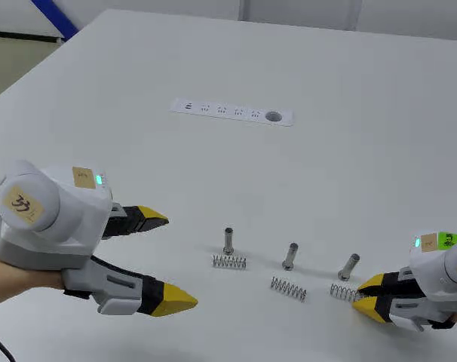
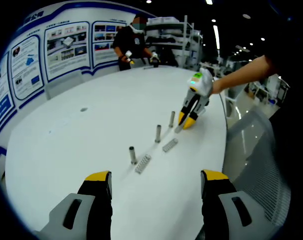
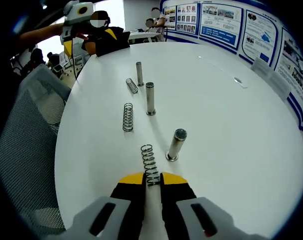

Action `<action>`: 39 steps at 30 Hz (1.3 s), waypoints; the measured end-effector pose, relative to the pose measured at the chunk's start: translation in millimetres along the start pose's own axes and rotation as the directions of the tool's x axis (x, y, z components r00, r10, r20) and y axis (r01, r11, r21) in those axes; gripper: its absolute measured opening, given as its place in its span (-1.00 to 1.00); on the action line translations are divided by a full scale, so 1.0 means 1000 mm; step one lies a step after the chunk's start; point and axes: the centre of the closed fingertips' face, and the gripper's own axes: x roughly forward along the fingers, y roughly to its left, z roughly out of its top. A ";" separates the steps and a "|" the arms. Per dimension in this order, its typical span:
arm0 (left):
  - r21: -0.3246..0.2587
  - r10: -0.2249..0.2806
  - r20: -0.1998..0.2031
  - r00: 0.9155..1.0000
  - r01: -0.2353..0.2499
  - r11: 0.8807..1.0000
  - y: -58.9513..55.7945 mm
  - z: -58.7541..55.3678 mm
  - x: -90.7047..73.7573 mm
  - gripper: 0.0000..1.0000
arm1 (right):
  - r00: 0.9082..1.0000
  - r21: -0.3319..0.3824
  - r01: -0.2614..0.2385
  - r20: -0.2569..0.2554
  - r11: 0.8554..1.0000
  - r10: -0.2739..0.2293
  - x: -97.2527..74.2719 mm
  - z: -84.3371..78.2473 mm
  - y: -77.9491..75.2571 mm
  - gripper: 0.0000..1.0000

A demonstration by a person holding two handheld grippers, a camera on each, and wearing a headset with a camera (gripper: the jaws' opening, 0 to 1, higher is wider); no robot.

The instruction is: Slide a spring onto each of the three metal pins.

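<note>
A white desk [image 1: 326, 173] holds three metal pins standing in a row: the left pin [image 1: 228, 240], middle pin [image 1: 291, 256] and right pin [image 1: 349, 265]. A spring lies flat just beside each one, toward 6 o'clock: the left spring [image 1: 229, 262], middle spring [image 1: 288, 288] and right spring [image 1: 341, 292]. At 4 o'clock in the head view, the right gripper [image 1: 368, 296] has its jaws narrowed, pinching the near end of the right spring, which rests on the desk. At 8 o'clock, the left gripper [image 1: 177, 260] hovers with its jaws wide apart, holding nothing. A power strip [image 1: 232, 111] lies toward 12 o'clock.
</note>
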 end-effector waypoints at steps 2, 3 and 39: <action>0.002 -0.001 -0.002 1.000 0.001 1.000 -0.001 -0.001 0.000 0.48 | 1.000 -0.015 0.001 -0.004 1.000 -0.001 0.000 0.000 0.002 -0.76; 0.003 -0.001 -0.003 1.000 0.001 1.000 -0.001 -0.001 -0.001 0.48 | 1.000 -0.018 0.004 -0.005 1.000 -0.004 0.000 0.000 0.002 -0.76; 0.033 0.000 0.053 0.999 -0.002 0.999 -0.011 0.023 0.005 0.37 | 0.997 -0.118 0.056 0.067 0.991 -0.048 -0.057 0.059 0.019 -0.79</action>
